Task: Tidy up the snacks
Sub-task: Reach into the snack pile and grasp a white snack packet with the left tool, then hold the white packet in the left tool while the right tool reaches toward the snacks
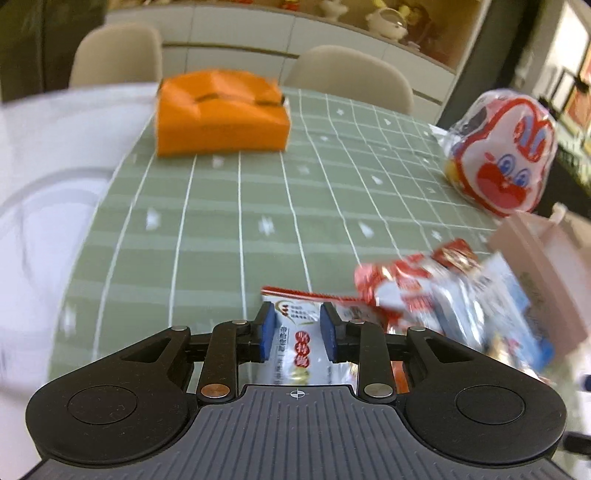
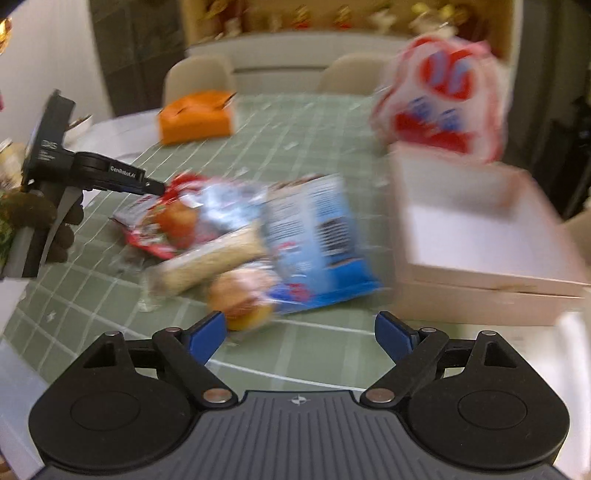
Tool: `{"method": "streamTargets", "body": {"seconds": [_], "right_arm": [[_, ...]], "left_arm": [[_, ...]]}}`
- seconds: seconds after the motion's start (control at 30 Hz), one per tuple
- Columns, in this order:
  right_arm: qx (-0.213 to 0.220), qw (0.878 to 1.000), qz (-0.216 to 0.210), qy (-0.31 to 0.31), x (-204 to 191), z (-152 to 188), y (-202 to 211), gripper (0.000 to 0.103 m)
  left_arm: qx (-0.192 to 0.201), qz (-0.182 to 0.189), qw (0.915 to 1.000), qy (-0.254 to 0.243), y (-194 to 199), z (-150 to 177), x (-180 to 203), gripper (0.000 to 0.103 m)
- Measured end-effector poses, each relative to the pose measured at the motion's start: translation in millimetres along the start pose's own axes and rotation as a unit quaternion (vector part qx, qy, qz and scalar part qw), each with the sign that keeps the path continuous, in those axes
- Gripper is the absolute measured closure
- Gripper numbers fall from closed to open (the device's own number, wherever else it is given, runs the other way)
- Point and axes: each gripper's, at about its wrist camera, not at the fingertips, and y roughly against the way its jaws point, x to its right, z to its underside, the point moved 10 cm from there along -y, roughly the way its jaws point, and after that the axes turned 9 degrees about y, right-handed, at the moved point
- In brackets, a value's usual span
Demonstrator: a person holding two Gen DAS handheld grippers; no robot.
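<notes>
Left claw at snack pile, packet between its pads

Left gripper (image 1: 299, 330) narrow, white snack packet (image 1: 295, 332) between pads, long axis along fingers; right gripper (image 2: 300, 334) wide, empty; pile (image 2: 258, 236) just ahead, box (image 2: 480, 236) ahead-right.

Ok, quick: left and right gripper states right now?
Left gripper: narrow gap, white snack packet between the pads; whether they press it cannot be told.
Right gripper: open, holding nothing.

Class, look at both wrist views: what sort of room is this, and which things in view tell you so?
Probably a home dining room: a table under a green grid-patterned tablecloth, beige upholstered chairs pulled up to it, and a white sideboard with ornaments along the back wall.
</notes>
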Motion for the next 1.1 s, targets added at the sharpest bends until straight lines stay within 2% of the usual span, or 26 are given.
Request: {"method": "streamTargets", "body": {"seconds": [0.2, 0.27, 0.33, 0.43, 0.57, 0.63, 0.7, 0.83, 0.87, 0.9, 0.93, 1.0, 1.1], "right_arm": [[0.042, 0.996, -0.022, 0.072, -44, -45, -12, 0.014], [0.049, 0.995, -0.030, 0.085, -55, -60, -20, 0.014], [0.037, 0.994, -0.041, 0.089, -67, -71, -33, 0.014], [0.013, 0.996, -0.061, 0.064, -79, -79, -57, 0.014], [0.007, 0.998, -0.050, 0.040, -85, -90, -84, 0.014], [0.001, 0.998, -0.035, 0.048, -87, -94, -97, 0.012], [-0.006, 0.997, -0.020, 0.070, -91, -95, -100, 0.012], [-0.018, 0.996, -0.041, 0.071, -97, -83, -90, 0.013], [-0.019, 0.996, -0.049, 0.077, -99, -77, -85, 0.017], [-0.023, 0.994, -0.061, 0.083, -103, -70, -80, 0.028], [-0.023, 0.994, -0.072, 0.080, -104, -64, -74, 0.032], [-0.036, 0.993, -0.089, 0.072, -107, -52, -64, 0.049], [-0.040, 0.992, -0.086, 0.086, -107, -35, -50, 0.054]], "left_arm": [[-0.010, 0.010, 0.9998, 0.013, 30, 40, 8, 0.071], [-0.012, 0.000, 0.9998, 0.018, 37, 50, 10, 0.071], [-0.006, -0.021, 0.9995, 0.022, 47, 56, 9, 0.071], [-0.005, -0.038, 0.9989, 0.028, 62, 63, 6, 0.071], [-0.008, -0.044, 0.9980, 0.045, 77, 72, -1, 0.072], [-0.009, -0.044, 0.9974, 0.056, 83, 75, -4, 0.072], [-0.007, -0.042, 0.9968, 0.067, 89, 79, -7, 0.072], [0.001, -0.038, 0.9938, 0.105, 96, 84, -19, 0.072], [0.004, -0.034, 0.9928, 0.115, 96, 84, -22, 0.072], [0.008, -0.031, 0.9917, 0.124, 96, 84, -24, 0.072], [0.009, -0.027, 0.9911, 0.130, 96, 85, -25, 0.072], [0.009, -0.019, 0.9915, 0.128, 94, 85, -21, 0.072], [0.005, -0.006, 0.9936, 0.112, 85, 84, -6, 0.072]]}}
